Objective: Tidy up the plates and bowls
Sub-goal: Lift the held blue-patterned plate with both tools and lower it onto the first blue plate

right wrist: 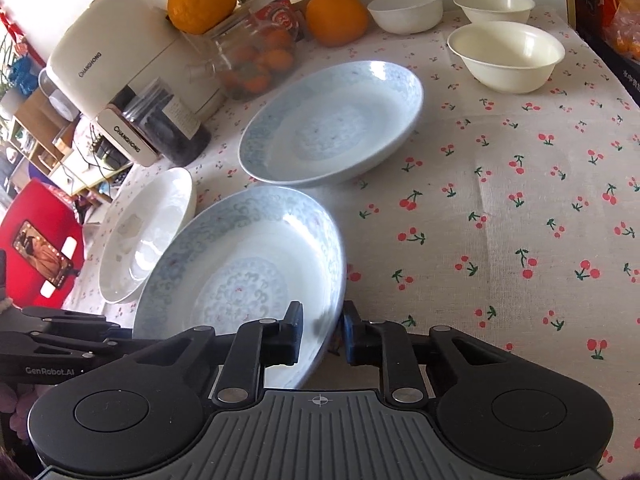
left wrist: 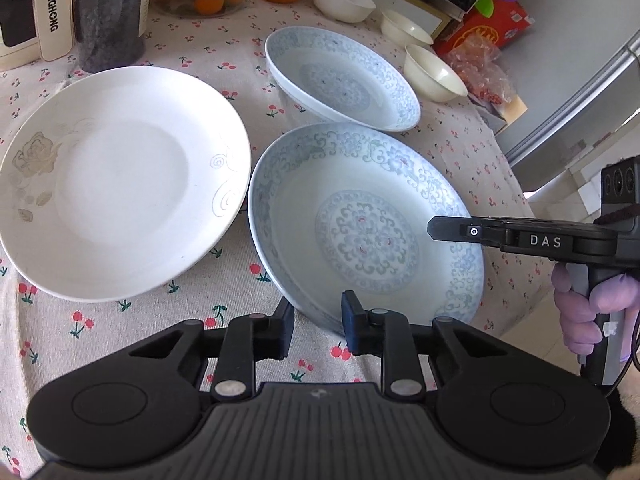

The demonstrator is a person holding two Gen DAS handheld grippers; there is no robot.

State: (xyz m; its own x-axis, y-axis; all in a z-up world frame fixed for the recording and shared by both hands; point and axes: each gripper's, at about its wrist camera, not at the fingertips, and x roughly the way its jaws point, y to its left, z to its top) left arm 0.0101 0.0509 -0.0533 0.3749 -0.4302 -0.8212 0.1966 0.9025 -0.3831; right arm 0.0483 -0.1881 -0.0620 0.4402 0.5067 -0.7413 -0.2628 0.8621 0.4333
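Left tool (left wrist: 316, 322) straddles the near rim of the nearer blue-patterned plate (left wrist: 360, 220), one finger either side, rim between them; can't tell if the pads actually pinch it. Right tool (right wrist: 322, 330) does the same on that plate's opposite rim, seen from its own camera, again contact unclear. Both sets of jaws stand only narrowly apart.

Count, left to right on the counter (left wrist: 240, 280) in the left wrist view:
- 1 white plate (left wrist: 120, 184) with a pale flower print, flat on the cherry-print cloth, just beside the held plate.
- 2 blue-patterned plates: the nearer one, tilted with its edge up, and the second blue plate (left wrist: 340, 76) behind it, apart.
- 3 small cream bowls (left wrist: 434, 74) in a row along the far right edge, separate, not nested.

Behind: 1 dark jar (left wrist: 108, 20), 1 white appliance (left wrist: 24, 12), 2 oranges (right wrist: 336, 16).
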